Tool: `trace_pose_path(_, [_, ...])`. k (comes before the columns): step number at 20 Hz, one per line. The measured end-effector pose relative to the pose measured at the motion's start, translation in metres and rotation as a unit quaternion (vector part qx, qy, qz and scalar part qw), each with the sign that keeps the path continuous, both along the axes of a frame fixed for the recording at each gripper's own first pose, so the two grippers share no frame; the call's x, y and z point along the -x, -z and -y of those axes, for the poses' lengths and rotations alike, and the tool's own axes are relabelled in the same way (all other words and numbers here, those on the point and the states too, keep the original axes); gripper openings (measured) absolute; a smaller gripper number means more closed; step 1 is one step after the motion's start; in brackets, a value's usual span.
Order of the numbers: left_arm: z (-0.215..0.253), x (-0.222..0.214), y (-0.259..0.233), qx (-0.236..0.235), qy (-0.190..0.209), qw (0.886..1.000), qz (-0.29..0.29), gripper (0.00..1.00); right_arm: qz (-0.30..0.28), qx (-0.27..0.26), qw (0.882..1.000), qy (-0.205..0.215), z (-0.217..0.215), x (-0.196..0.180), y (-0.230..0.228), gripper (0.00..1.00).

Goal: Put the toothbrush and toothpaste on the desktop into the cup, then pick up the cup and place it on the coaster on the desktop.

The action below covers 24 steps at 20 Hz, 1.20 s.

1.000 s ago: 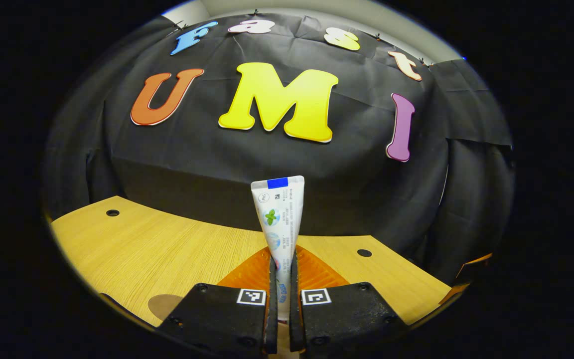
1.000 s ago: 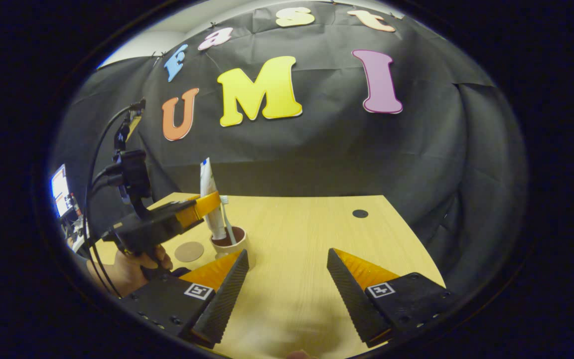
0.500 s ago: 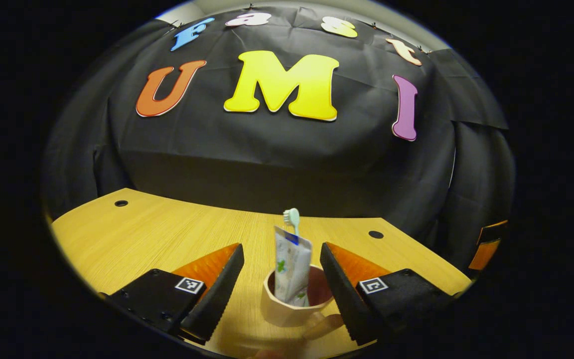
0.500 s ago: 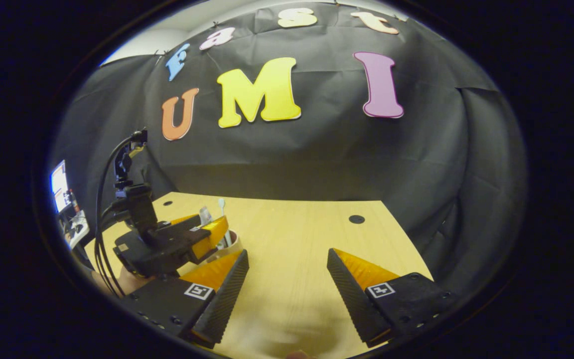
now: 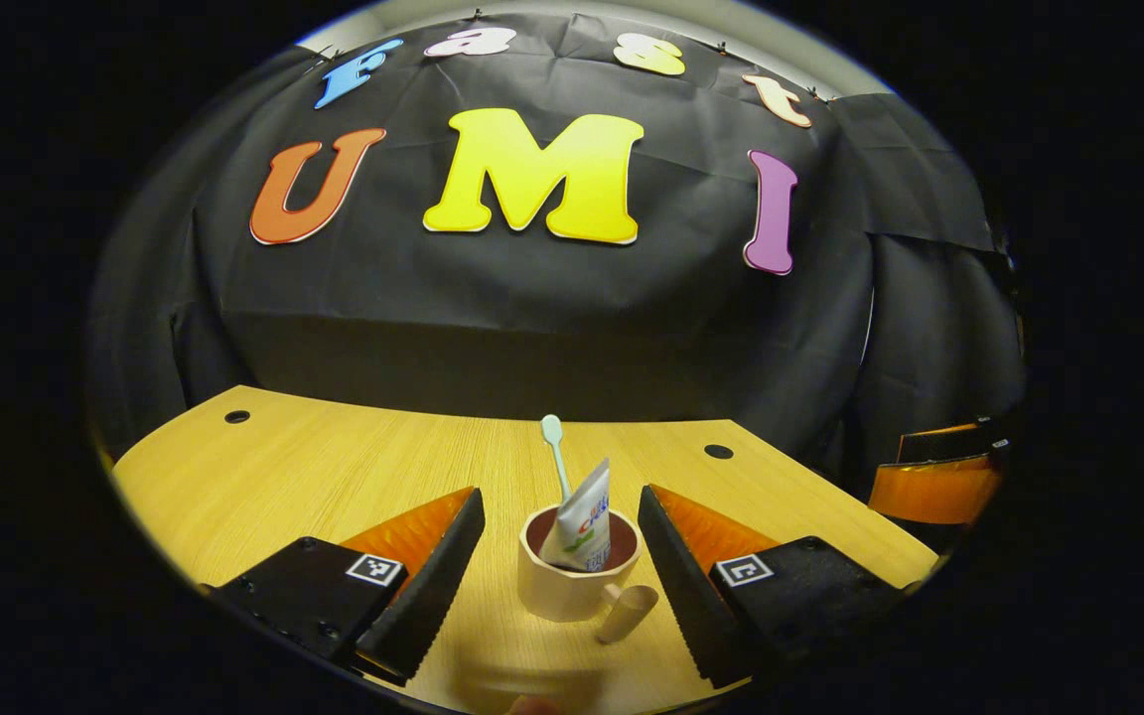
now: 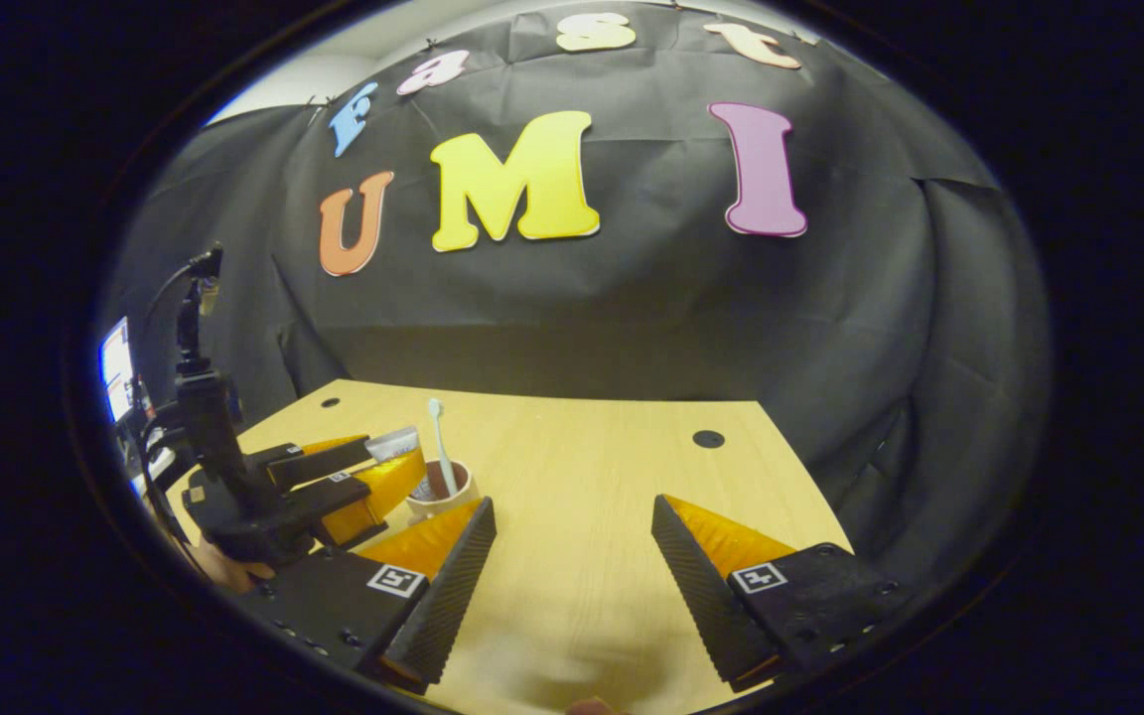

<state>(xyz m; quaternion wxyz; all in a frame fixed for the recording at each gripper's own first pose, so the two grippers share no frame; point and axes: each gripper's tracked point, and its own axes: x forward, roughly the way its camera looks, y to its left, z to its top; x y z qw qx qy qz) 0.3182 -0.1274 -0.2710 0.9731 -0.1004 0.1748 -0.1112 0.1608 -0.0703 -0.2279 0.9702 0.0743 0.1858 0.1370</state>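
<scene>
Looking along the left tongs in the left gripper view, the two fingers stand spread wide with nothing pinched; between them on the wooden desk sits the cup, upright, its handle pointing toward the camera and a little to the side; the toothpaste leans inside the cup, and the toothbrush stands in it too, its head above the rim; neither finger touches the cup; at the far edge of this view part of the other tool shows beside the desk.

Turning to the right gripper view, the right tongs are likewise spread apart over bare desk, holding nothing; farther off the left tongs appear, open, just beside the cup, with a hand under the tool's body; the toothbrush rises from the cup, and the toothpaste peeks out behind the nearer finger; cables run up from the tool.
</scene>
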Motion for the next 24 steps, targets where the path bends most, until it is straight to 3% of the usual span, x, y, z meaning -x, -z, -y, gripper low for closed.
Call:
trace_pose_path(9, [-0.049, 0.017, -0.065, -0.035, -0.007, 0.999, 0.038, 0.98, -0.019, 0.006, 0.999, -0.041, -0.049, -0.001, -0.011, 0.93])
trace_pose_path(16, [-0.107, 0.033, -0.113, -0.064, -0.033, 0.996, 0.054, 0.98, -0.064, 0.027, 0.994, -0.086, -0.107, -0.007, -0.001, 0.96])
trace_pose_path(17, [-0.115, 0.036, -0.119, -0.066, -0.036, 0.996, 0.056, 0.98, -0.071, 0.029, 0.993, -0.092, -0.115, -0.008, 0.002, 0.93])
trace_pose_path(24, [-0.163, 0.060, -0.156, -0.073, -0.065, 0.993, 0.066, 0.98, -0.140, 0.065, 0.983, -0.102, -0.150, -0.019, 0.036, 0.96])
